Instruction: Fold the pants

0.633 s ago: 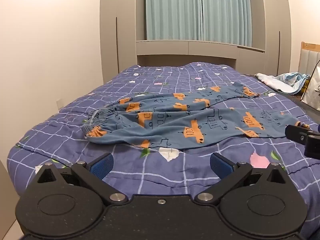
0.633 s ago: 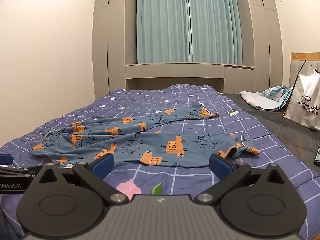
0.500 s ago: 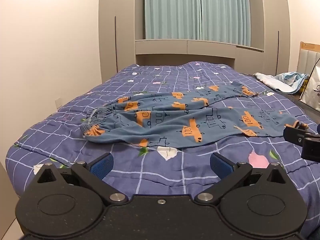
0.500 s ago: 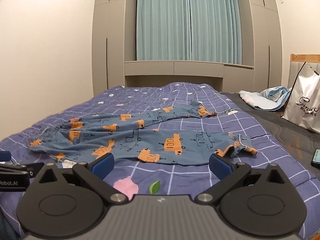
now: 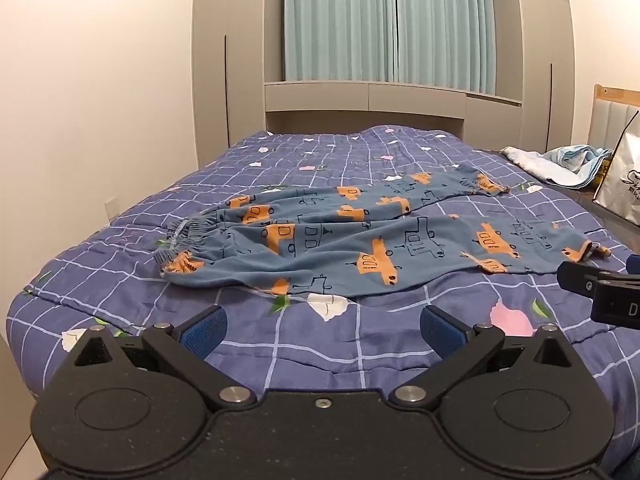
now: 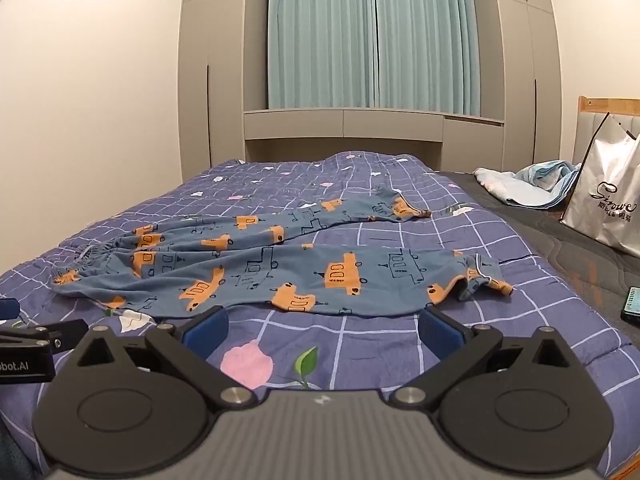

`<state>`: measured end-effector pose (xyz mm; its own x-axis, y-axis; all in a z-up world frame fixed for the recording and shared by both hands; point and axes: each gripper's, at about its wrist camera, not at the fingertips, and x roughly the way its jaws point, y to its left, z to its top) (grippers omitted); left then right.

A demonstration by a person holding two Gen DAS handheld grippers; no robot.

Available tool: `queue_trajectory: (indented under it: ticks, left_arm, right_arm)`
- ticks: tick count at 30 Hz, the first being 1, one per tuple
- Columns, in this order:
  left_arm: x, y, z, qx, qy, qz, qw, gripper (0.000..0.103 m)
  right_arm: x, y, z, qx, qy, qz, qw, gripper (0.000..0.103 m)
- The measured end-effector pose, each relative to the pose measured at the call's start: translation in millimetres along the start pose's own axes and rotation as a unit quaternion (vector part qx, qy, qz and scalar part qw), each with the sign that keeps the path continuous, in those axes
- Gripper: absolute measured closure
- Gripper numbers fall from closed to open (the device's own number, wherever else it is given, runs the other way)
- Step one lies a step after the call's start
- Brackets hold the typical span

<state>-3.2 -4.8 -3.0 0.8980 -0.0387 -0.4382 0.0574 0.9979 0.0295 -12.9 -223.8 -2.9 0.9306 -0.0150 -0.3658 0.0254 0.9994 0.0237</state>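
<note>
On the checked quilt (image 5: 120, 280) the vehicle-print pants (image 5: 360, 248) are laid unfolded, waistband (image 5: 180, 236) to the left, legs splayed apart. Left gripper (image 5: 322, 326) & right gripper (image 6: 322, 326) are both spread wide, nothing held. Approach step judged in hand; next, a waistband + cuff (image 6: 484, 278) pinch is needed.

The left gripper (image 5: 322, 328) hung with its jaws spread wide and nothing between its blue pads (image 5: 204, 330). The right gripper (image 6: 323, 326) was likewise fully spread and empty, tilted somewhat downward. Both pointed the same way, side by side at about the same height, each one's finger showing at the edge of the other's view.
</note>
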Motion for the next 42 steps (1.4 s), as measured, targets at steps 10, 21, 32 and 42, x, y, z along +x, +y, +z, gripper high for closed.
queue_trajectory:
  ticks: [10,21,32,42]
  left_arm:
    - [1.6,0.1,-0.7,0.002,0.003,0.001,1.0000,0.000]
    - [3.6,0.0,-2.7,0.001,0.009,0.001,1.0000,0.000]
    - [4.6,-0.5,-3.1,0.000,0.012,-0.001,0.9999,0.000]
    - [7.0,2.3,-3.9,-0.013,0.020,-0.007,0.9997,0.000]
  right_arm:
    - [-0.3,2.4,-1.2,-0.004,-0.001,-0.001,1.000,0.000]
    - [0.2,0.9,-1.6,-0.003,0.003,-0.005,1.000,0.000]
    - [0.3,1.4,-2.4,-0.001,0.000,0.000,1.000,0.000]
    - [1.2,2.5,-3.6,-0.002,0.000,0.004,1.000,0.000]
